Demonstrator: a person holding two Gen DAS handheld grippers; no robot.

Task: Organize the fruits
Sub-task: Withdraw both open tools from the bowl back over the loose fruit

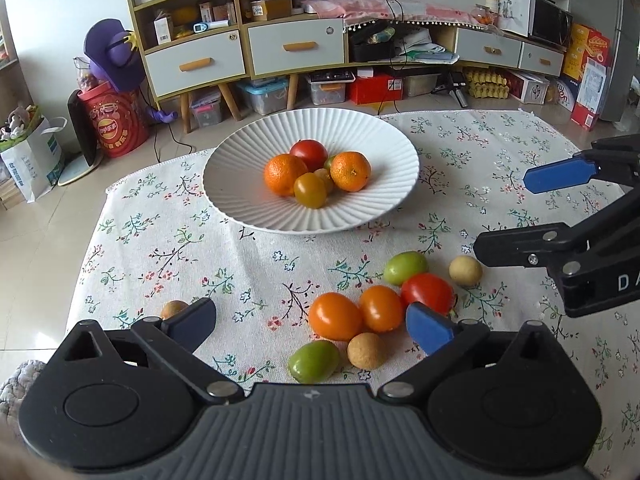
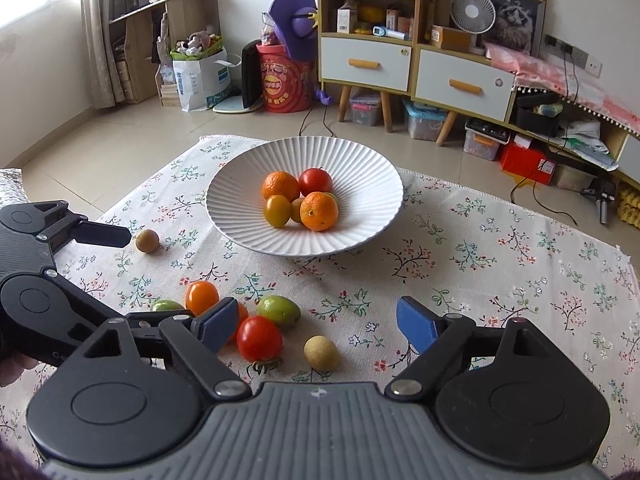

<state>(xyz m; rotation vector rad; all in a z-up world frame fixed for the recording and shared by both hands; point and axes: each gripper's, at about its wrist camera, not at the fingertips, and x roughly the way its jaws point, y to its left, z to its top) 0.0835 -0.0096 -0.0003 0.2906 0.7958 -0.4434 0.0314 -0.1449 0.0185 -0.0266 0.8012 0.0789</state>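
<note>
A white ribbed plate [image 1: 240,168] [image 2: 360,184] holds two oranges, a red tomato and several small yellow and green fruits. On the floral cloth in front of it lies a loose cluster. My left gripper [image 1: 312,326] is open just above two orange tomatoes [image 1: 335,316], a green fruit [image 1: 314,361] and a tan longan [image 1: 367,351]. My right gripper [image 2: 318,328] is open over a red tomato [image 2: 259,338] and a tan longan [image 2: 321,353], touching neither. A brown fruit [image 2: 147,241] lies alone to the left.
The floral tablecloth [image 2: 500,264] covers a low table whose far edge lies just behind the plate. Beyond it are a tiled floor, a drawer cabinet [image 1: 288,46], storage boxes and a red tub [image 2: 285,80]. Another green fruit [image 1: 405,267] lies between cluster and plate.
</note>
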